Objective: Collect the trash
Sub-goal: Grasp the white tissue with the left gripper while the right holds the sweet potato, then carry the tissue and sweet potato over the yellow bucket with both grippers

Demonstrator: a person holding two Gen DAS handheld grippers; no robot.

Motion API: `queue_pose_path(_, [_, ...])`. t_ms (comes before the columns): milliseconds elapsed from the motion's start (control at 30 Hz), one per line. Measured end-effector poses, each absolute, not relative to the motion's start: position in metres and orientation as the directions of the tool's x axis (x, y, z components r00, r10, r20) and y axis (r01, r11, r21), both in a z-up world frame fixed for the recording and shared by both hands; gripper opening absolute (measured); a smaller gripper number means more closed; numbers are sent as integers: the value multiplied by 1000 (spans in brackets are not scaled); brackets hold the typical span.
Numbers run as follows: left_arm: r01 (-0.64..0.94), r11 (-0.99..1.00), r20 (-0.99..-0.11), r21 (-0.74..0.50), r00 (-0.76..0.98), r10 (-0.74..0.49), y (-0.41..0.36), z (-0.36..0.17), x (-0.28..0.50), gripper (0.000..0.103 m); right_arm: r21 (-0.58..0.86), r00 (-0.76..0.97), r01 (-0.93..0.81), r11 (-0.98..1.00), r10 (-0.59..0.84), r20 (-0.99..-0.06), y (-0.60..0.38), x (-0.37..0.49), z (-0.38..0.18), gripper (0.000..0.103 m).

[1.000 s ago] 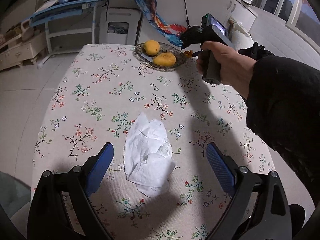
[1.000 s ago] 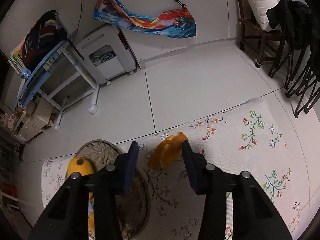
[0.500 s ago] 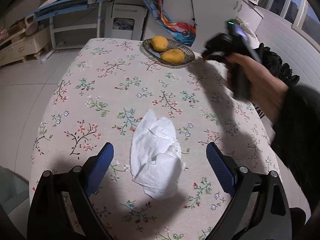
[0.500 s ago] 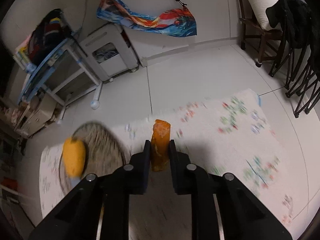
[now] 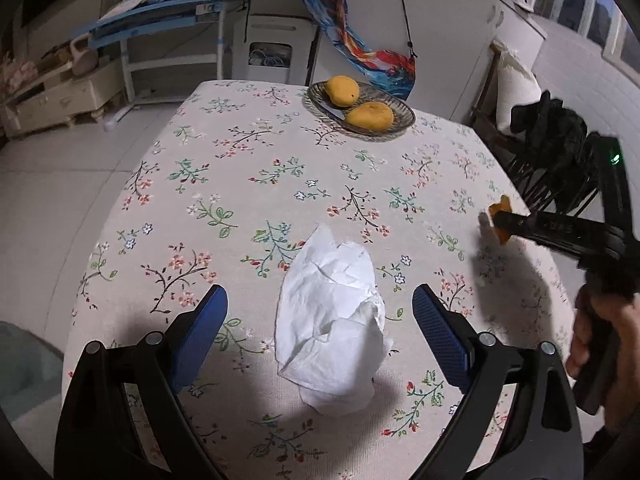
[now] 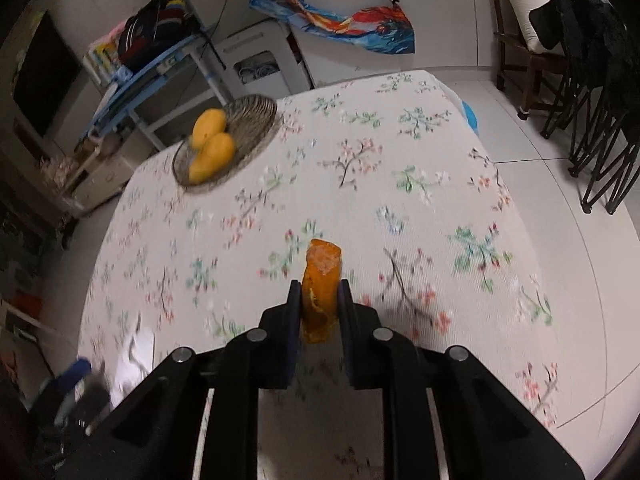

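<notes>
A crumpled white tissue [image 5: 332, 320] lies on the floral tablecloth [image 5: 248, 184], between the wide-apart blue pads of my left gripper [image 5: 320, 320], which hovers open over it without touching. My right gripper [image 6: 319, 300] is shut on a piece of orange peel [image 6: 320, 276], held above the cloth. From the left wrist view the right gripper [image 5: 498, 222] enters from the right edge with the orange peel [image 5: 502, 204] sticking out of its tip, a hand [image 5: 600, 332] gripping its handle. The tissue [image 6: 134, 356] shows blurred at the lower left of the right wrist view.
A glass dish [image 5: 402, 110] with two mangoes [image 5: 342, 90] stands at the table's far side. Dark folding chairs [image 5: 556, 152] and a cushioned chair stand right of the table. A blue desk [image 5: 168, 20], a white cabinet and a colourful cloth line the back wall.
My right gripper closed on the orange peel beside the dish, lifted it and carried it back toward the table's near right side. My left gripper stayed over the tissue.
</notes>
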State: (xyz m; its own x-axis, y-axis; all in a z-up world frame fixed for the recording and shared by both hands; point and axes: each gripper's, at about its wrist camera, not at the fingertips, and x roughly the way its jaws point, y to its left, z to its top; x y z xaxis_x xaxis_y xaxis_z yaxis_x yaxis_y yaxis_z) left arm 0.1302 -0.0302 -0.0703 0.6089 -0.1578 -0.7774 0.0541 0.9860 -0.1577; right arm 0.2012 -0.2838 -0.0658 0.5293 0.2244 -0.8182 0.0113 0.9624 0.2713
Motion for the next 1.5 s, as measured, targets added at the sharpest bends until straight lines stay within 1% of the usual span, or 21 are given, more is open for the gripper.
queue_pose_path(133, [61, 995, -784, -84, 612, -104, -37, -73, 131, 90, 291, 508, 2, 957, 249, -825, -280, 198, -77, 19])
queue_pose_path(200, [55, 996, -788, -70, 610, -89, -36, -75, 132, 90, 279, 502, -16, 960, 249, -828, -275, 195, -81, 19])
queue_pose_path(300, [47, 996, -795, -69, 600, -84, -35, -77, 133, 90, 259, 496, -51, 965, 249, -832, -267, 194, -79, 20])
queue_pose_path(367, [48, 997, -798, -66, 597, -82, -35, -79, 134, 90, 259, 492, -58, 964, 254, -833, -266, 195, -80, 22])
queue_pose_path(567, [69, 996, -802, -56, 591, -86, -42, -82, 133, 90, 259, 490, -71, 963, 260, -832, -265, 193, -83, 24])
queue_pose_path(800, [80, 996, -814, -38, 576, -77, -49, -88, 135, 90, 263, 493, -92, 960, 273, -826, -263, 188, -83, 34])
queue_pose_path(933, [91, 995, -819, -43, 568, -88, -51, -91, 136, 90, 266, 495, -95, 959, 277, -824, -264, 186, -84, 34])
queue_pose_path(1000, [100, 994, -819, -51, 565, -99, -53, -93, 137, 79, 252, 497, -98, 963, 267, -826, -263, 185, -84, 31])
queue_pose_path(1033, [105, 994, -810, -38, 579, -92, -55, -93, 136, 68, 243, 497, -104, 964, 262, -827, -263, 185, -84, 24])
queue_pose_path(1067, [121, 992, -806, -25, 585, -92, -58, -93, 135, 56, 235, 496, -110, 966, 258, -829, -261, 184, -84, 21])
queue_pose_path(1100, [149, 989, -804, -8, 587, -95, -62, -92, 134, 48, 229, 500, -111, 967, 254, -828, -261, 184, -84, 21])
queue_pose_path(1133, [172, 985, -803, 3, 587, -100, -65, -92, 133, 31, 230, 502, -111, 967, 255, -827, -260, 183, -83, 20])
queue_pose_path(1167, [185, 983, -802, 6, 588, -106, -66, -91, 132, 21, 234, 502, -111, 966, 258, -825, -260, 182, -82, 20])
queue_pose_path(1267, [195, 980, -796, -36, 587, -145, -62, -88, 128, 15, 263, 515, -116, 958, 284, -809, -258, 176, -74, 20])
queue_pose_path(1500, [188, 974, -742, -123, 635, -216, -42, -60, 103, 14, 357, 544, -136, 924, 371, -753, -242, 137, -59, 20])
